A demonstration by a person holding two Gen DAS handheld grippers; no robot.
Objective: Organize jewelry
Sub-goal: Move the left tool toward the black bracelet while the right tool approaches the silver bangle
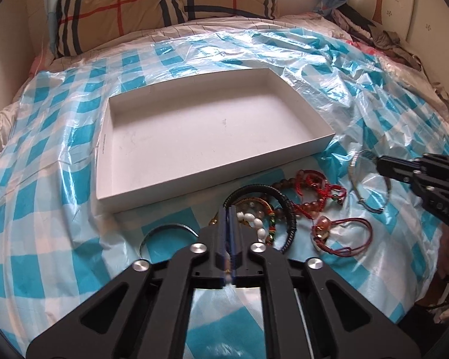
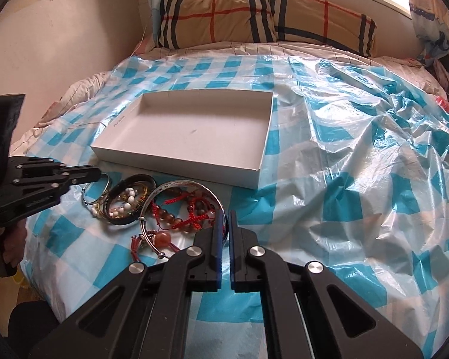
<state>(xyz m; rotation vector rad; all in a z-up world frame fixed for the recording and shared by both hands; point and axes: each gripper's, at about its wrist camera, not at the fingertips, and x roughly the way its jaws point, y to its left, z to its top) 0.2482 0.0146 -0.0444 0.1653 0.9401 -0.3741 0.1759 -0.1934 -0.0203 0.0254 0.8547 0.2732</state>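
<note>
A white shallow box [image 1: 317,146] [image 2: 248,176] lies empty on a blue-checked plastic sheet on the bed. In front of it is a heap of jewelry: a black braided bracelet [image 1: 287,206] [image 2: 125,221], white beads [image 1: 253,220] [image 2: 128,200], red cord and brown bead bracelets [image 1: 314,188] [image 2: 191,215], and a thin metal bangle [image 1: 164,227] [image 2: 97,188]. My left gripper [image 1: 230,209] [image 2: 97,173] is shut and empty above the heap. My right gripper [image 2: 227,215] [image 1: 377,161] is shut on a silver bangle [image 1: 356,176] [image 2: 176,184], held by its rim.
Two plaid pillows [image 1: 119,15] [image 2: 263,18] lie at the head of the bed. The plastic sheet [image 2: 359,149] is crumpled on the right. A wall [image 2: 60,30] runs along the left. Clothes [image 1: 383,39] are piled at the far right.
</note>
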